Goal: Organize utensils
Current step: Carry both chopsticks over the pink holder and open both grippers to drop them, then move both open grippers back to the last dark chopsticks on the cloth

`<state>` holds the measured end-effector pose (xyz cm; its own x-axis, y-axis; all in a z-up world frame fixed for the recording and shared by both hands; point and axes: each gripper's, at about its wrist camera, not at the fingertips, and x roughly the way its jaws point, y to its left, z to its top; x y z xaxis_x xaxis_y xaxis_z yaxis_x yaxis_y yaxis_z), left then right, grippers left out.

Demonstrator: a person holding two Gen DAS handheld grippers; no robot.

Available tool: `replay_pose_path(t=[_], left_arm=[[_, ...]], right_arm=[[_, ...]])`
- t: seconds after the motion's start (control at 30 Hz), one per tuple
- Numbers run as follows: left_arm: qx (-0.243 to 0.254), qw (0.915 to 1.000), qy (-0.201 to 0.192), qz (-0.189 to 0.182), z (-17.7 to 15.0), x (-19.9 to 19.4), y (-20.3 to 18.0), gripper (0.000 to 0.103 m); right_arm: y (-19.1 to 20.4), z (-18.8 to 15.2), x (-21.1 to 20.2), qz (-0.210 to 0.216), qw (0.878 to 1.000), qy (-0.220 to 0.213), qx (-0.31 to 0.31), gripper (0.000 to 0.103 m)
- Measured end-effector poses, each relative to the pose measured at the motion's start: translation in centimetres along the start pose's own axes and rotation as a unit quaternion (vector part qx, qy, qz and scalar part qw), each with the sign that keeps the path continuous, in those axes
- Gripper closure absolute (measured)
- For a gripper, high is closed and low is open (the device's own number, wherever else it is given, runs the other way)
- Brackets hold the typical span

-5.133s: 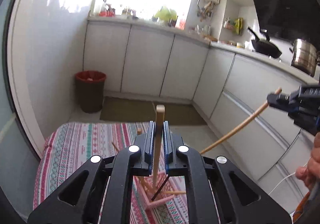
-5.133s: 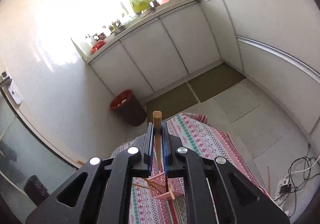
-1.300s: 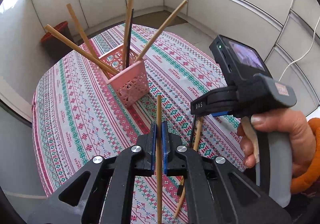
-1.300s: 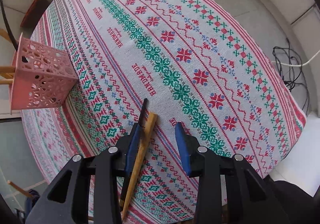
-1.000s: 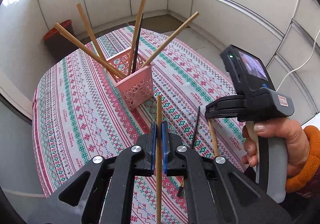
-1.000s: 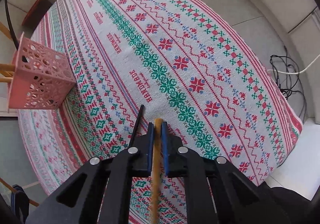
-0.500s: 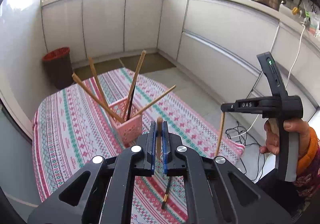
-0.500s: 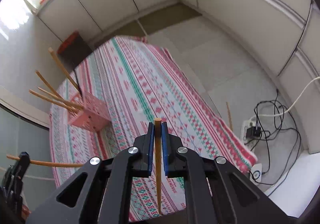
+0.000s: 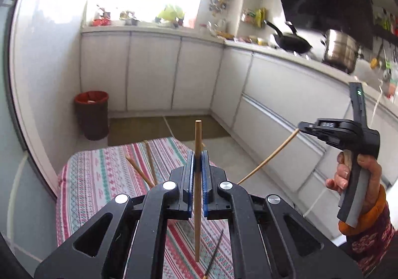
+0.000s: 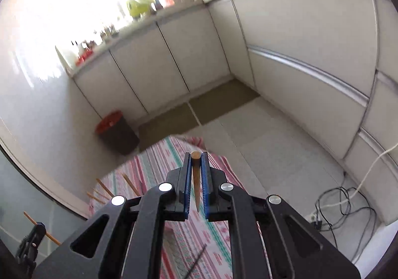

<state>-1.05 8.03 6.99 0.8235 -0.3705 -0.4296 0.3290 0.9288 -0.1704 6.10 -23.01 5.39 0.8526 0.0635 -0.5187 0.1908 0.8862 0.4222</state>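
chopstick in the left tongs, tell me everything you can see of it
The chopstick is a thin, round, light-brown stick, wood or bamboo by its look. The left tongs are shut on it between blue pads, gripping it above its middle. It stands nearly upright: its flat-cut upper end rises above the pads and its lower end hangs free over the striped tablecloth, touching nothing else. A dark chopstick lies on the cloth below it.

The right gripper (image 10: 196, 174) is clamped on a wooden chopstick (image 10: 195, 179) between its blue pads, above the striped tablecloth (image 10: 159, 162). A dark chopstick (image 10: 196, 262) lies on the cloth below. Beyond stand a red-rimmed bin (image 10: 117, 131) and white cabinets (image 10: 159, 60).
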Motion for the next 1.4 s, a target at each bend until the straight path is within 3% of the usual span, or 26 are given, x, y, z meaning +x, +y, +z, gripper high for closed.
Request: replay_pose_path(t=[0.23, 0.43, 0.53, 0.67, 0.93, 1.2, 1.23, 1.33, 1.4], left_arm=[[-0.035, 0.9961, -0.06, 0.054, 3.5, 0.4, 0.8, 0.098], [-0.028, 0.994, -0.06, 0.087, 3.3, 5.7, 0.9, 0.098], [-0.041, 0.9952, -0.027, 0.085, 1.6, 9.1, 1.7, 0.097], [-0.063, 0.9936, 0.012, 0.094, -0.1, 10.8, 3.5, 0.086], [-0.104, 0.9866, -0.019, 0.124, 0.4, 6.6, 5.9, 0.062], [-0.104, 0.9843, -0.002, 0.143, -0.2, 6.6, 7.3, 0.061], [-0.104, 0.9839, 0.001, 0.145, -0.2, 6.7, 7.5, 0.059], [-0.108, 0.9823, 0.021, 0.151, -0.5, 7.3, 7.9, 0.058], [-0.105, 0.9823, 0.036, 0.151, -0.8, 7.7, 7.9, 0.056]], right_arm=[[3.5, 3.7, -2.5, 0.082, 0.995, -0.057, 0.005, 0.095], [5.8, 3.5, -1.2, 0.123, 0.991, -0.046, -0.008, 0.095], [6.9, 2.9, 0.3, 0.128, 0.991, -0.023, -0.02, 0.095], [8.4, 1.4, 2.4, 0.124, 0.991, 0.011, -0.045, 0.095], [11.2, -2.1, 4.7, 0.093, 0.99, 0.026, -0.099, 0.095], [13.2, -4.4, 7.8, 0.103, 0.988, 0.045, -0.109, 0.095], [13.5, -4.6, 8.2, 0.109, 0.986, 0.047, -0.115, 0.091], [13.5, -5.6, 9.9, 0.106, 0.986, 0.062, -0.117, 0.029], [13.0, -5.8, 10.2, 0.089, 0.988, 0.059, -0.111, 0.027]])
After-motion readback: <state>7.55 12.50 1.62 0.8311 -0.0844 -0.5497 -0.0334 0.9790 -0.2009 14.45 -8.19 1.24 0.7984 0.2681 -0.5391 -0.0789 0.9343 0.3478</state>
